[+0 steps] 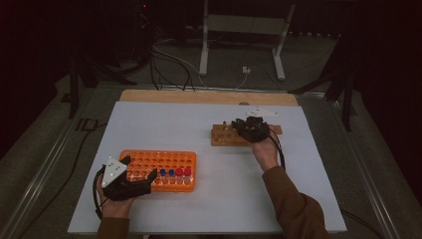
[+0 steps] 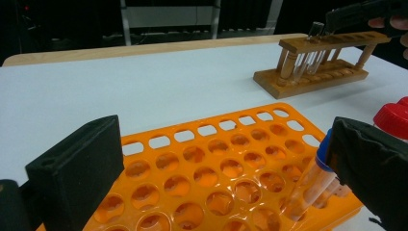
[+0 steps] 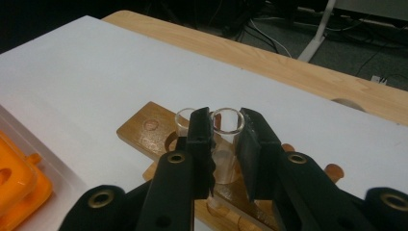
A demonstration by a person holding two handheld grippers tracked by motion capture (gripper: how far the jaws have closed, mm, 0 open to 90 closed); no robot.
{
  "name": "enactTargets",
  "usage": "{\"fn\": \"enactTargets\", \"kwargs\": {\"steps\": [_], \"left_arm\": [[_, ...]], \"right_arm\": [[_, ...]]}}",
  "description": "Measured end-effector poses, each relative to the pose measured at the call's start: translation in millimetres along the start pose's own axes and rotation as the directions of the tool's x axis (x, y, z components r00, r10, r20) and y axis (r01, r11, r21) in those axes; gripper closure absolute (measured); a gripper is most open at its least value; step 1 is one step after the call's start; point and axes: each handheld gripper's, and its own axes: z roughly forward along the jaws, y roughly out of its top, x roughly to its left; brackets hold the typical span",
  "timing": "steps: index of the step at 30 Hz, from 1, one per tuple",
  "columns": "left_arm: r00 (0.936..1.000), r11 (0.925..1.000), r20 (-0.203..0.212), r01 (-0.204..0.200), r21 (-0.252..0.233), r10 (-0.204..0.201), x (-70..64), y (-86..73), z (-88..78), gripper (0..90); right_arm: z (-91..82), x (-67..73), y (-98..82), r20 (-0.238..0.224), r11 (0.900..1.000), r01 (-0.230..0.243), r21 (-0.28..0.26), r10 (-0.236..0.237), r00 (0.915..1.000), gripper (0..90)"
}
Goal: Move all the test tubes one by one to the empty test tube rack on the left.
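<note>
- Across the white table (image 1: pixel 219 199), two racks are sitting well apart, likely so tubes can be carried from one to the other: an orange tube rack (image 1: pixel 164 162) near the person's left, and a wooden test-tube rack (image 1: pixel 221 135) farther off to the right.
- Along the orange rack's near edge, capped tubes (image 1: pixel 175 174) with blue and red lids are standing in a row; most of its wells are lying empty.
- The left gripper (image 1: pixel 130 167) is resting at the orange rack's near-left corner with its jaws standing wide apart, one on either side of the rack's wells and beside a blue-capped tube (image 2: pixel 315 180), gripping nothing.
- The right gripper (image 3: pixel 225 127) is reaching forward over the wooden rack, angled down, its jaws clamping the rim of a clear glass test tube (image 3: pixel 226 120) that is standing in the rack beside another, seemingly ready for lifting.
</note>
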Motion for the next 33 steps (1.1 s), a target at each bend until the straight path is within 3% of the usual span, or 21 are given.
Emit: {"fn": "enactTargets", "kwargs": {"steps": [26,33], "left_arm": [[1.0,1.0,0.0,0.008,-0.003,-0.008,0.6,0.0,1.0,0.5],[1.0,1.0,0.0,0.008,-0.002,-0.008,0.6,0.1,1.1,0.5]], "right_arm": [[-32.6,-4.1,20.2,-0.016,0.995,-0.015,-0.102,0.013,0.9998,75.4],[-40.5,-1.4,22.7,-0.021,0.993,0.005,-0.114,-0.007,0.9998,75.3]]}}
